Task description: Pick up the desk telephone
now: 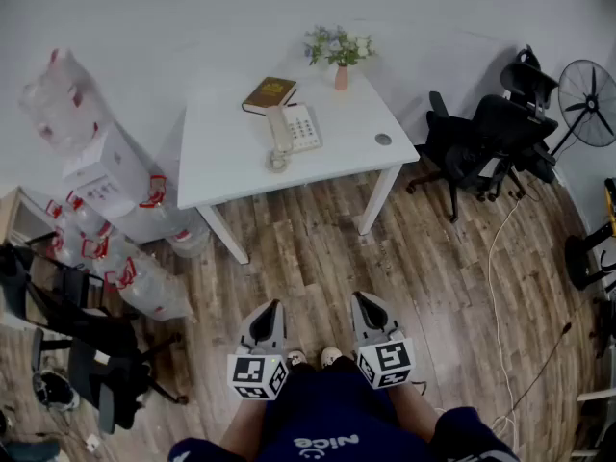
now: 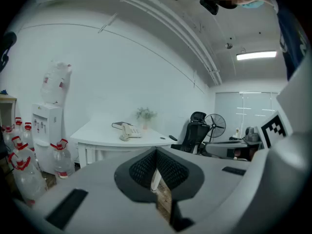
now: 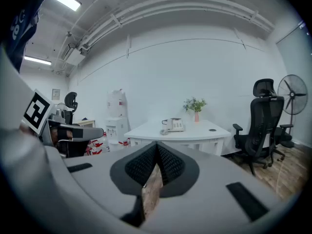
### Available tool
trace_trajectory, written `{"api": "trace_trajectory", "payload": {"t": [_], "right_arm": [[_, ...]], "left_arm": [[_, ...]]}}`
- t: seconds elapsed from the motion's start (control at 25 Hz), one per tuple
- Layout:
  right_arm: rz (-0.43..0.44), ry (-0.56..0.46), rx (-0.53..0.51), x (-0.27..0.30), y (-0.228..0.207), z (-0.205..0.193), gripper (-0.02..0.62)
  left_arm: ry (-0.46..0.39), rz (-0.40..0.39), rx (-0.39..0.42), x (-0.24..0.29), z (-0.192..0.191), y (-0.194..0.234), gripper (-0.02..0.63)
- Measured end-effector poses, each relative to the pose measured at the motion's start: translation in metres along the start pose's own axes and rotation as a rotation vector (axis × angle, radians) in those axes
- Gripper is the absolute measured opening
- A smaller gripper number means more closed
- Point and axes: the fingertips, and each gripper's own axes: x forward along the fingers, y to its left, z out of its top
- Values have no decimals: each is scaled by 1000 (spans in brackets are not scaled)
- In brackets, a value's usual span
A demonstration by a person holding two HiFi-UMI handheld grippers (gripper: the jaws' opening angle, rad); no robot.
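The desk telephone (image 1: 295, 129) is lying on the white surface (image 1: 231, 157) in the upper middle of the head view, its long axis running almost up and down in the picture, with the handset on its left side. The left tool (image 1: 275, 305) and the right tool (image 1: 357, 298) are hovering at the bottom of the frame over the wooden floor (image 1: 318, 248), well apart from it, and I am judging the left one slightly better lined up. Both tools are showing their jaws pressed together, gripping nothing.

A brown book (image 1: 269, 93) lies near a vase (image 1: 341, 75), perhaps of flowers.
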Motion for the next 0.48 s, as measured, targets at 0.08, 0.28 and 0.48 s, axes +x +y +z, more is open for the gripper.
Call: {"api": "trace_trajectory", "payload": {"t": [0.08,0.28,0.48], "right_arm": [[-9,-5,1,2,1,2,21],[-11,-6,-9,9,12,5,21],[-26,-11,0,16,23,5,21]], "left_arm": [[-5,-7,2,0,2,3,16],[-11,-22,12,0,9,10,16],[-11,-47,19,2,11,20,17]]}}
